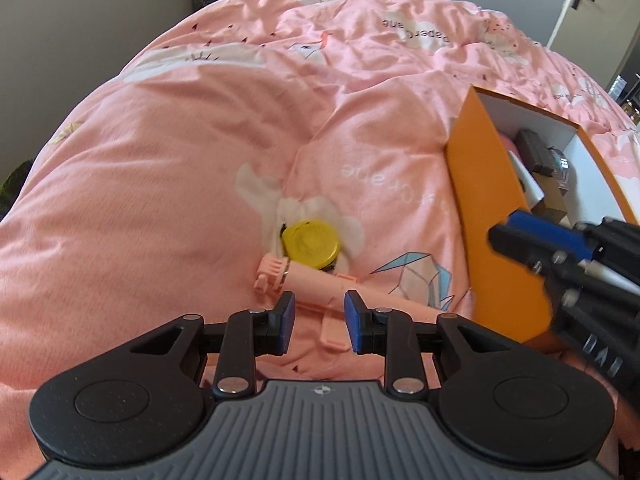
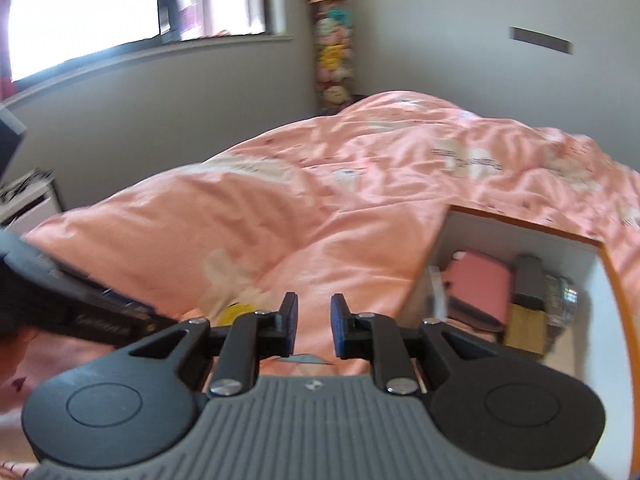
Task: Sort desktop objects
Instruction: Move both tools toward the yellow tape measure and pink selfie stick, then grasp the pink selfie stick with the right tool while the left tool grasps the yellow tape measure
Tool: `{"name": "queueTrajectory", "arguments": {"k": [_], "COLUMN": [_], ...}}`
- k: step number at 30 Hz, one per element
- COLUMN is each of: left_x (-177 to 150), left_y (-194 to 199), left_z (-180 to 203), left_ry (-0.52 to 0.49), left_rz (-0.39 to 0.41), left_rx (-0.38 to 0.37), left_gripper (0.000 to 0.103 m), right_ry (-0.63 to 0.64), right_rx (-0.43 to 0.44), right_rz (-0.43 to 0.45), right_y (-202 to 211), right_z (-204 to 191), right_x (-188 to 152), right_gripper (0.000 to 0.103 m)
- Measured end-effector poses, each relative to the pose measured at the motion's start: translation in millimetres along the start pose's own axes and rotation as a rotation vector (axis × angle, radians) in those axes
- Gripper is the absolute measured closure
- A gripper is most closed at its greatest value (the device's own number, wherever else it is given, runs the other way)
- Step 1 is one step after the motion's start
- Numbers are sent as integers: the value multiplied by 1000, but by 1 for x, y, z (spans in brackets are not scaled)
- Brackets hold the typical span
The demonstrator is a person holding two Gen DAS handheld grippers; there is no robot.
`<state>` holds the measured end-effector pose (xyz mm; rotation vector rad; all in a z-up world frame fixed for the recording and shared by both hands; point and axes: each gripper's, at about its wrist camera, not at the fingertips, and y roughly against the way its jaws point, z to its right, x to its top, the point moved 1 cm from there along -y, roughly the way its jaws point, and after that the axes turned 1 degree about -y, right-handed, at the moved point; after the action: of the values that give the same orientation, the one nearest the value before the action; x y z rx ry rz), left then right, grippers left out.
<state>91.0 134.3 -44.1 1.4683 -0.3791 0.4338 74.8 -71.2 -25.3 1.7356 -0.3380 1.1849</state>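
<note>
On the pink duvet (image 1: 168, 184) lies a long pink tool (image 1: 308, 280) with a clip-like end. A jar with a yellow lid (image 1: 310, 244) rests against its far side. My left gripper (image 1: 320, 320) hovers just over the middle of the tool, open by a narrow gap. Its blue pads (image 1: 289, 322) stand on either side and do not press on it. My right gripper (image 1: 508, 232) reaches in from the right, in front of the orange box (image 1: 492, 208). In its own view the right gripper (image 2: 315, 320) is narrowly open and holds nothing. The yellow lid (image 2: 236, 312) shows blurred there.
The orange box (image 2: 520, 224) has a white inside and holds a pink case (image 2: 478, 284), a dark block (image 2: 528, 280), a wooden block (image 2: 526, 328) and a clear shiny item (image 2: 562, 296). A stack of plush toys (image 2: 332, 40) stands in the corner, with a window (image 2: 100, 8) to the left.
</note>
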Motion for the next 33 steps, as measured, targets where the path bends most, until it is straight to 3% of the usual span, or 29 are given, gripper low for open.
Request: {"name": "queueTrajectory", "arguments": {"k": [10, 14, 16, 24, 33], "left_x": [-7, -7, -6, -5, -6], "left_y": [-11, -17, -21, -34, -41], "left_z": [-18, -23, -26, -35, -40], "left_ry": [24, 25, 31, 53, 73], "left_rz": [-74, -84, -92, -136, -154], "left_rx": [30, 28, 23, 13, 2], "left_gripper": [72, 72, 72, 72, 72], "right_ry": [250, 323, 360, 379, 340], "right_rx": [124, 116, 96, 77, 134], "right_rz": [-201, -249, -267, -333, -363], "right_y": [-59, -79, -89, -118, -138], "right_z": [-61, -71, -74, -75, -72], "right_x": [-20, -26, -29, -32, -35], "right_gripper": [84, 69, 69, 68, 60]}}
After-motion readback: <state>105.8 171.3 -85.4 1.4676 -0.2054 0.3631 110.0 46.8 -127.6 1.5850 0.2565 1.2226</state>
